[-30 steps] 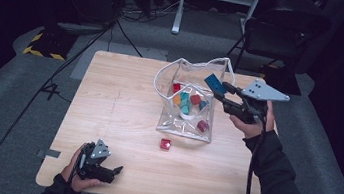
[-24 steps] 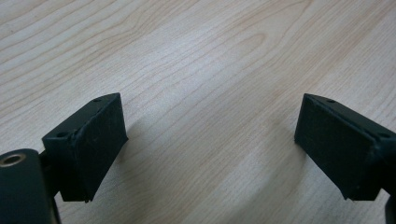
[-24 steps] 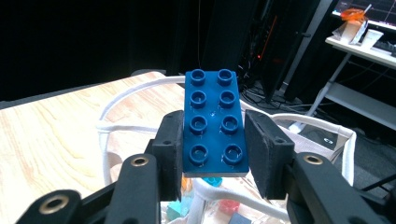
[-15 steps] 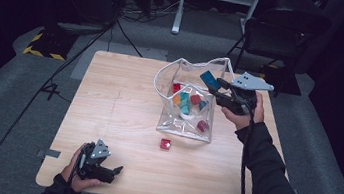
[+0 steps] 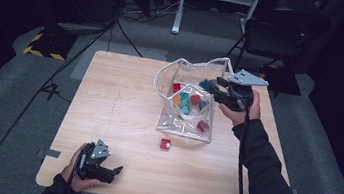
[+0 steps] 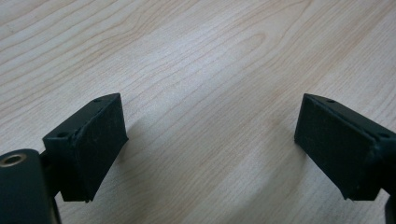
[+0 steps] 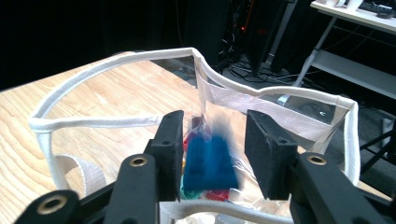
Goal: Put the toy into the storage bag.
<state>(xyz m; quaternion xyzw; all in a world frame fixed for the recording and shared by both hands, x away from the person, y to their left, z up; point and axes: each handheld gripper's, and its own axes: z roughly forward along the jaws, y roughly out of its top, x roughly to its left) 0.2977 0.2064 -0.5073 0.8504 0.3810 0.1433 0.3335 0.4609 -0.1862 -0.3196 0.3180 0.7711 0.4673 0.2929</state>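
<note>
- While my right fingers hang over the clear bag, its open mouth is straight below them.
- Blue block sits between them, blurred, with a gap at one pad. I judge it let go.
- Left fingers are spread and empty, low on the surface.
- Red cube lies loose just beside the bag, nearer my right hand.

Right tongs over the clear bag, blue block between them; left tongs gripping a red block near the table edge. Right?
No. The left tongs are open and empty over bare table, per the left gripper view; the red block lies loose by the clear bag. The rest holds: right tongs over the bag, blue block between them.
</note>
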